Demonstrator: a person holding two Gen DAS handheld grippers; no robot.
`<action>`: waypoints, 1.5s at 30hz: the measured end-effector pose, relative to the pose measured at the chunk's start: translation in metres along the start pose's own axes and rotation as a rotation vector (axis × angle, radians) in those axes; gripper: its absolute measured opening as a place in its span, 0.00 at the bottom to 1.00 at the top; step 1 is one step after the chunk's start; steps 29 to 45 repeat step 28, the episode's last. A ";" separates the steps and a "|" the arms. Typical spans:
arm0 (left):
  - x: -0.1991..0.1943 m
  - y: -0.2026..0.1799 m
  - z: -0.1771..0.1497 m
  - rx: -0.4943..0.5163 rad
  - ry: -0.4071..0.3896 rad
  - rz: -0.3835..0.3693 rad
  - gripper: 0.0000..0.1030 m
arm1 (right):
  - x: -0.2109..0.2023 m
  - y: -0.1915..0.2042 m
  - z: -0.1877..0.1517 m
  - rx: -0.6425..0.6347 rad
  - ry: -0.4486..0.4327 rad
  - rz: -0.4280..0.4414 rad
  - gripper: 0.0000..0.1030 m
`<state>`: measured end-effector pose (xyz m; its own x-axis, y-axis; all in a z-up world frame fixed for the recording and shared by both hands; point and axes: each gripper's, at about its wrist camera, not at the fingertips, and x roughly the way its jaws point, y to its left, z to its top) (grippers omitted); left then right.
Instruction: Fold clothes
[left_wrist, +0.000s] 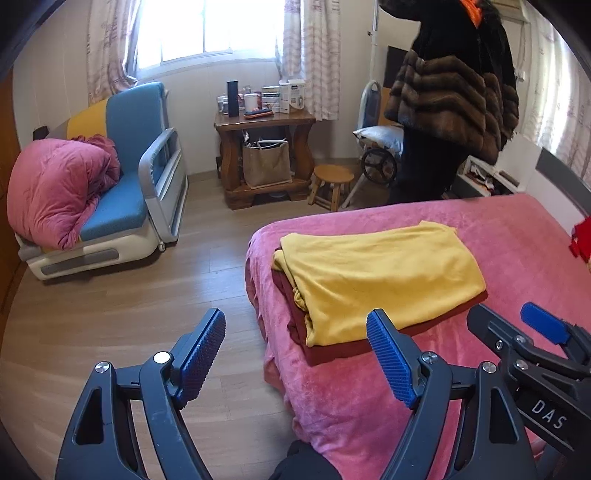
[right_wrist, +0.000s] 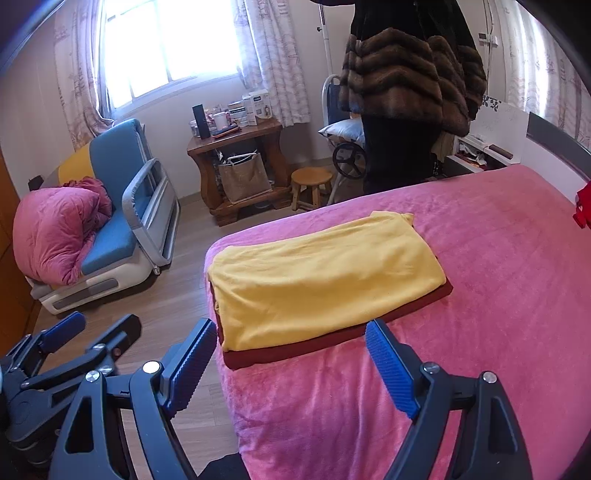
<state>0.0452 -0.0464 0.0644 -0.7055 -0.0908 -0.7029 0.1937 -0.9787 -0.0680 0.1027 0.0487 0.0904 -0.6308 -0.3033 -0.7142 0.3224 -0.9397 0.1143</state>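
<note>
A folded yellow garment (left_wrist: 380, 277) lies on top of a folded dark red garment (left_wrist: 332, 352) near the corner of the pink bed (left_wrist: 498, 229). The stack also shows in the right wrist view, yellow (right_wrist: 325, 284) over dark red (right_wrist: 295, 352). My left gripper (left_wrist: 295, 325) is open and empty, held near the bed's corner just short of the stack. My right gripper (right_wrist: 290, 336) is open and empty, held above the bed's front edge, close to the stack's near side. The right gripper also shows at the right of the left wrist view (left_wrist: 517, 332).
A blue armchair (left_wrist: 125, 184) with a pink quilt (left_wrist: 55, 192) stands at the left. A wooden side table (left_wrist: 264, 122) with bottles, a small stool (left_wrist: 332, 177) and a person in a fur coat (left_wrist: 454, 92) are beyond the bed. A red cloth (left_wrist: 581, 240) lies at the bed's right edge.
</note>
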 end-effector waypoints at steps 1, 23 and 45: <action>0.000 0.002 0.001 -0.011 0.003 -0.002 0.79 | 0.001 0.000 0.000 0.000 0.000 -0.003 0.82; -0.010 0.007 0.001 -0.028 -0.034 -0.012 0.79 | 0.010 0.000 -0.001 0.020 0.024 0.009 0.82; -0.011 0.010 0.003 -0.045 -0.041 -0.020 0.80 | 0.013 0.002 -0.001 0.017 0.027 0.013 0.82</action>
